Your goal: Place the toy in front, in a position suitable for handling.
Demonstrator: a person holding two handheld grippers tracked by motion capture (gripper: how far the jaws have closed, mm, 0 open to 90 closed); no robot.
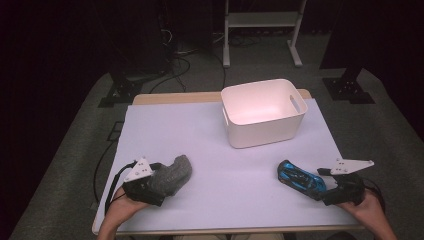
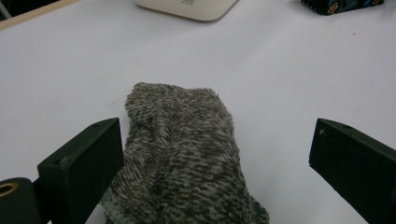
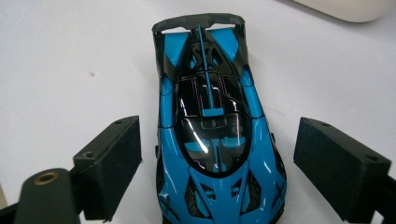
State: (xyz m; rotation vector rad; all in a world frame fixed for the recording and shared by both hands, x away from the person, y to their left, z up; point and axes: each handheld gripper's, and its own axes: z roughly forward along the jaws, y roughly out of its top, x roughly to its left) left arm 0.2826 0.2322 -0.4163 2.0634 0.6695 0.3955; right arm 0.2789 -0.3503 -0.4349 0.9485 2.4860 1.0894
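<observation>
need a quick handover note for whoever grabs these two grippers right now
Left gripper: open, jaws on either side of the grey fuzzy sock, one jaw close against it, the other well clear.
Right gripper: open, jaws astride the blue toy car, not pressing it.
Both things lie on the white table, near its front edge. The white bin stands at the back, with nothing seen in it.
Done: grippers lined up.
Left: probably close on each thing, lift it and drop it in the bin.
</observation>
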